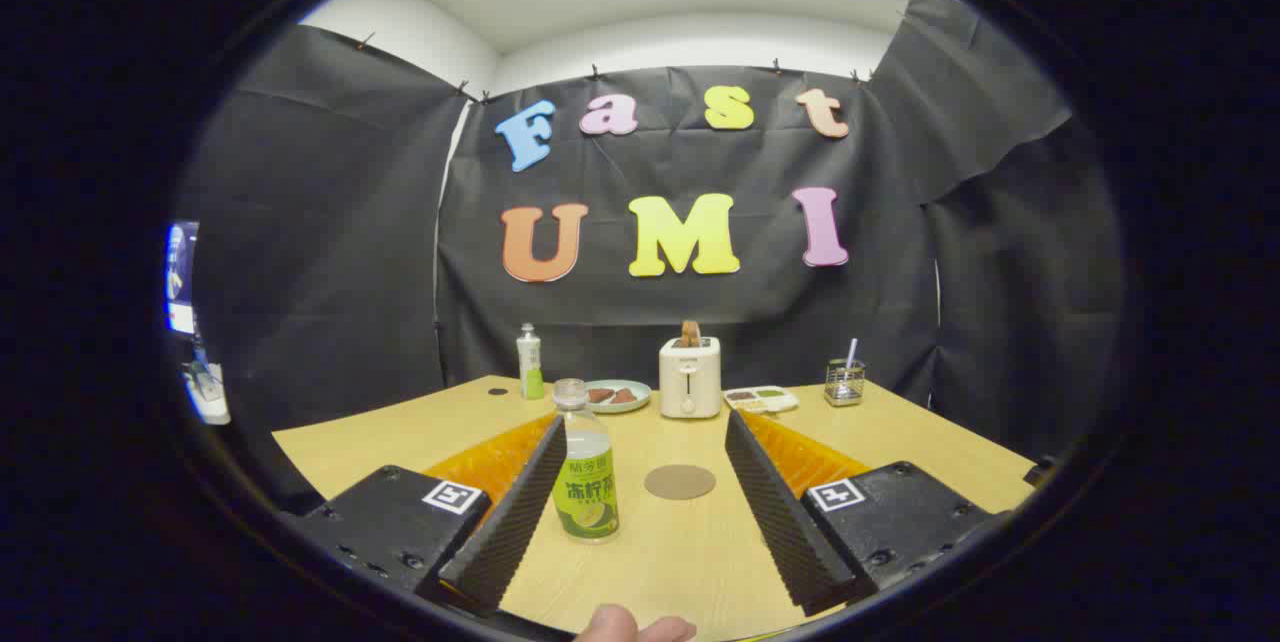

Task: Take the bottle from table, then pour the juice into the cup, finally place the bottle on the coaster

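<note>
A clear juice bottle (585, 482) with a green label stands upright on the wooden table (690, 562). It sits between my fingers, close against the left finger (520, 512) and well apart from the right finger (775, 512). Pale liquid fills it to about the shoulder. My gripper (644, 419) is open wide. A round brown coaster (680, 482) lies flat on the table, just to the right of the bottle and also between the fingers.
Beyond the fingers stand a white toaster (690, 377) with toast in it, a plate (617, 395) of food, a white-and-green bottle (529, 362), a small food tray (762, 399) and a mesh holder (845, 382). A person's fingertip (635, 625) shows behind the gripper.
</note>
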